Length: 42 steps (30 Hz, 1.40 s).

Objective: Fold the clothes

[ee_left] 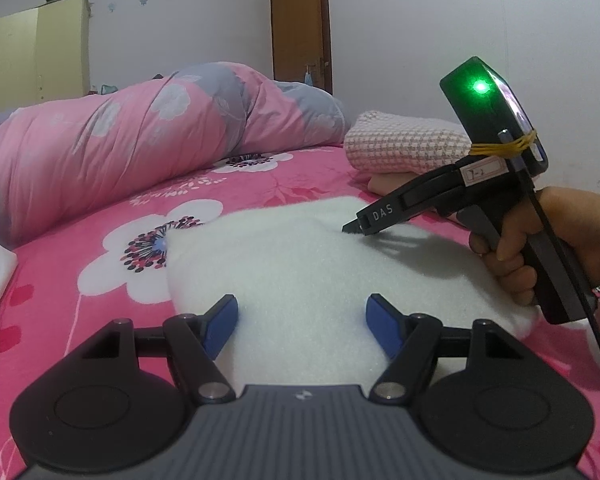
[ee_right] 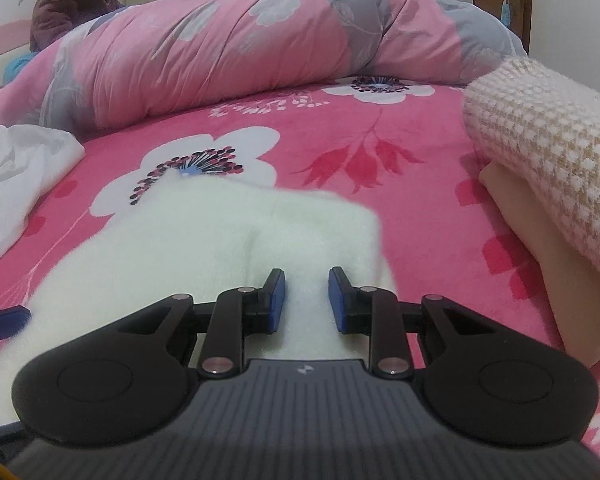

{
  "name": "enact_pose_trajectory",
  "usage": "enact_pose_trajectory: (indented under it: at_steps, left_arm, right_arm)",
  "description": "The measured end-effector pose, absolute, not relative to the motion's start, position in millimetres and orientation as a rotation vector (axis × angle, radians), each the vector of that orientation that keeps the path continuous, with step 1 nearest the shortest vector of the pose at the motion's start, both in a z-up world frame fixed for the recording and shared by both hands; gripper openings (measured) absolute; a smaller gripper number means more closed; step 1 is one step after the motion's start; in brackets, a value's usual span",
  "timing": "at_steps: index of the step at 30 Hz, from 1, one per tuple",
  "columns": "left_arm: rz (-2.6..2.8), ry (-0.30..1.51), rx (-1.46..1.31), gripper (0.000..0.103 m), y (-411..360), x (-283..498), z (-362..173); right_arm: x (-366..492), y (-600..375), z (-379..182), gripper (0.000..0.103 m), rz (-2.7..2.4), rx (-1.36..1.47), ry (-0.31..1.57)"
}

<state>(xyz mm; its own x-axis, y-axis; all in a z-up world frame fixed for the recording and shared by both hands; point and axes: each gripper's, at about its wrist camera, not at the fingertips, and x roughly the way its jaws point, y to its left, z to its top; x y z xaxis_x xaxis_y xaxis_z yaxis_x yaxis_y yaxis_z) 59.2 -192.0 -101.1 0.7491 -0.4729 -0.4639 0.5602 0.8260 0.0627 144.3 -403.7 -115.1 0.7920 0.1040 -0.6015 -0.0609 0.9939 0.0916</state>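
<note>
A white fleecy garment (ee_left: pixel 300 264) lies on the pink floral bed sheet (ee_left: pixel 100 240), with folded clothes (ee_right: pixel 540 152) stacked to its right. The left gripper (ee_left: pixel 301 326) hovers wide apart over the near edge, gripping nothing, while the right gripper (ee_right: pixel 306 300) stands narrow with fleece between its pads; whether they pinch it I cannot tell. To fold cleanly, I would take both near corners, lift evenly, and lay the edge flat without bunching.
</note>
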Motion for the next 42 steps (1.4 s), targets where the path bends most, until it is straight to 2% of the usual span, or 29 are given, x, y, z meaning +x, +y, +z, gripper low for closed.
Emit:
enact_pose_trajectory:
  at_steps: [42]
  left_arm:
    - [-0.553, 0.446, 0.207, 0.071, -193.8, 58.2, -101.0]
  right_arm:
    - [143.2, -404.4, -116.4, 0.023, 0.093, 0.072, 0.642]
